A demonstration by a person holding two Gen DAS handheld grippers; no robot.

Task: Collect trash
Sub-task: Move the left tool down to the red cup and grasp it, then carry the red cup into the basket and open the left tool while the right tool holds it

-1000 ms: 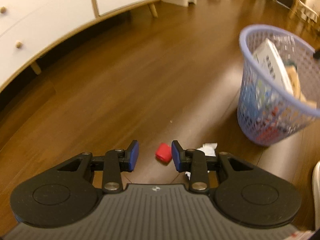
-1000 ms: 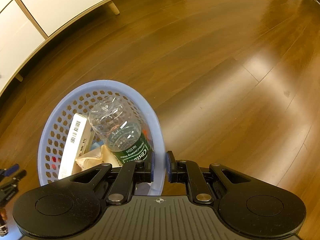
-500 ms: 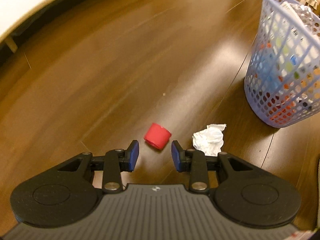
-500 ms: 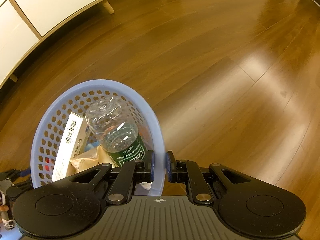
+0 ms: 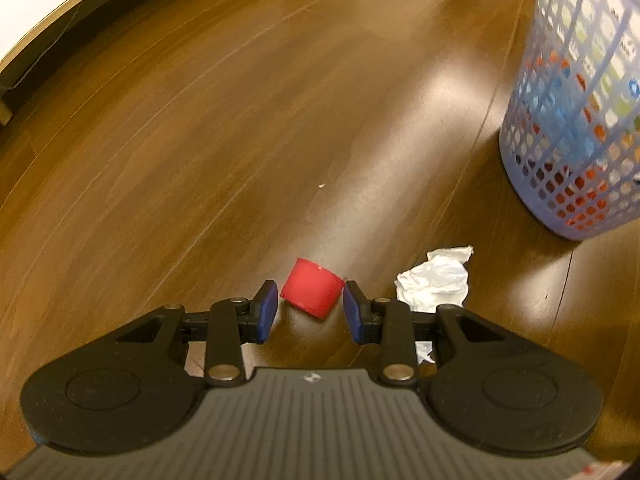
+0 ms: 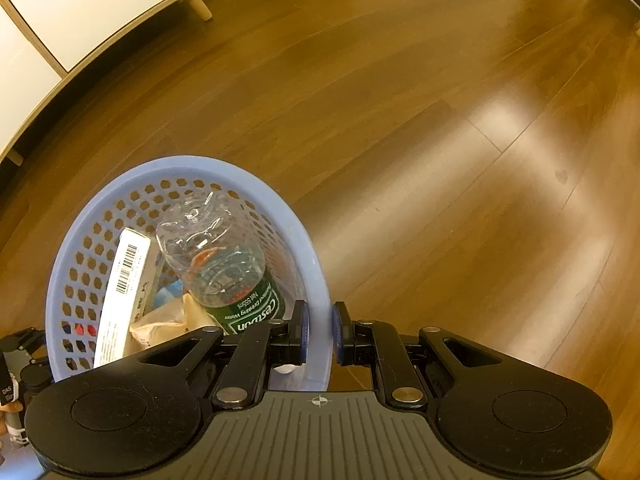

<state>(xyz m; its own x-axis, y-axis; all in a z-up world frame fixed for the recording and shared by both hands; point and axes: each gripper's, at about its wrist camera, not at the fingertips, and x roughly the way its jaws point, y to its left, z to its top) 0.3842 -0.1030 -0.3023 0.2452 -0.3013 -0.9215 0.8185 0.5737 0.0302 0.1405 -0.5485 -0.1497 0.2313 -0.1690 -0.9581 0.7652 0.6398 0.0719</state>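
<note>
A small red cap (image 5: 312, 292) lies on the wooden floor, right at the tips of my open left gripper (image 5: 310, 300), partly between the two blue pads. Just to its right sits a crumpled white paper (image 5: 436, 280). The lilac mesh basket (image 5: 576, 128) stands at the far right of the left wrist view. In the right wrist view my right gripper (image 6: 320, 330) is shut on the near rim of the basket (image 6: 316, 264). Inside are a clear plastic bottle (image 6: 216, 252), a white box (image 6: 124, 288) and other scraps.
A white cabinet on wooden legs (image 6: 80, 12) runs along the far left, its edge also showing in the left wrist view. My left gripper's body (image 6: 18, 364) peeks in at the lower left of the right wrist view. Open wooden floor (image 6: 440, 140) stretches beyond the basket.
My left gripper has dropped towards the floor and closed in on the red cap, which now sits between its tips. The right gripper keeps its hold on the basket rim.
</note>
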